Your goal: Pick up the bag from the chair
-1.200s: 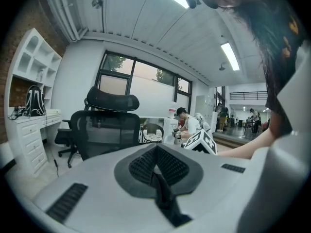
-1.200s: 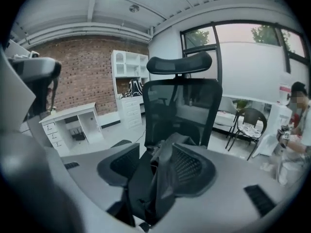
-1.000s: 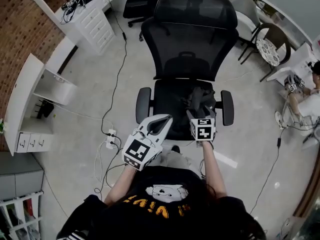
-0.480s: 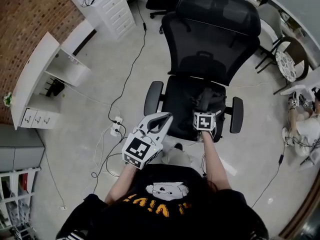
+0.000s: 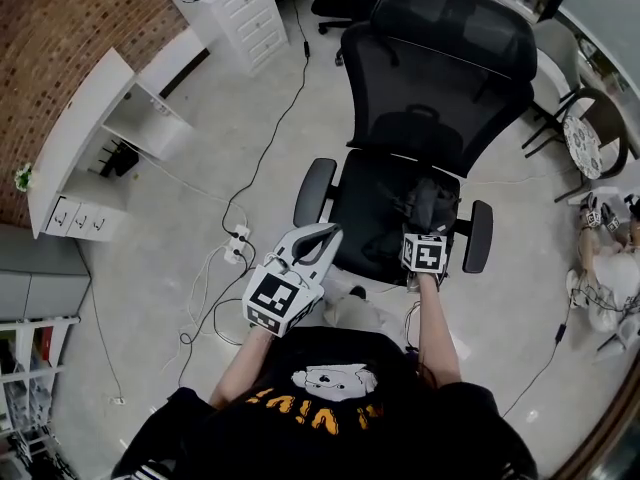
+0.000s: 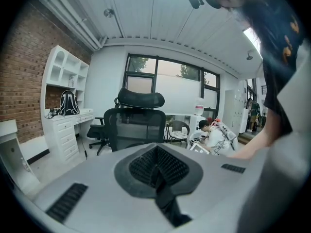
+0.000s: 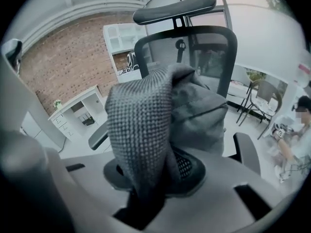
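— Spotted the bag?
— Yes. Lying dark grey over the right half of the seat of the black office chair, just beside the right armrest. Cannot tell whether resting on the cushion or raised a little off it.

— Held by anything?
— Gripped by the right gripper, reached in over the seat's front edge. Clamped tight, in the right gripper view, on a fold of the knit strap. Bunched up just above and behind those jaws, in front of the mesh backrest.

— And the left gripper?
— Held up off the seat's front left corner, near the left armrest but apart from it. Pressed pad to pad in the left gripper view, with nothing between.

— Placed how against the desk?
— Well apart from the white desk's long front edge, opposite the brick wall. Parted from the desk's drawer-end corner by pale floor. Crossed there by loose cables running to a power strip, about midway between that corner and the chair.
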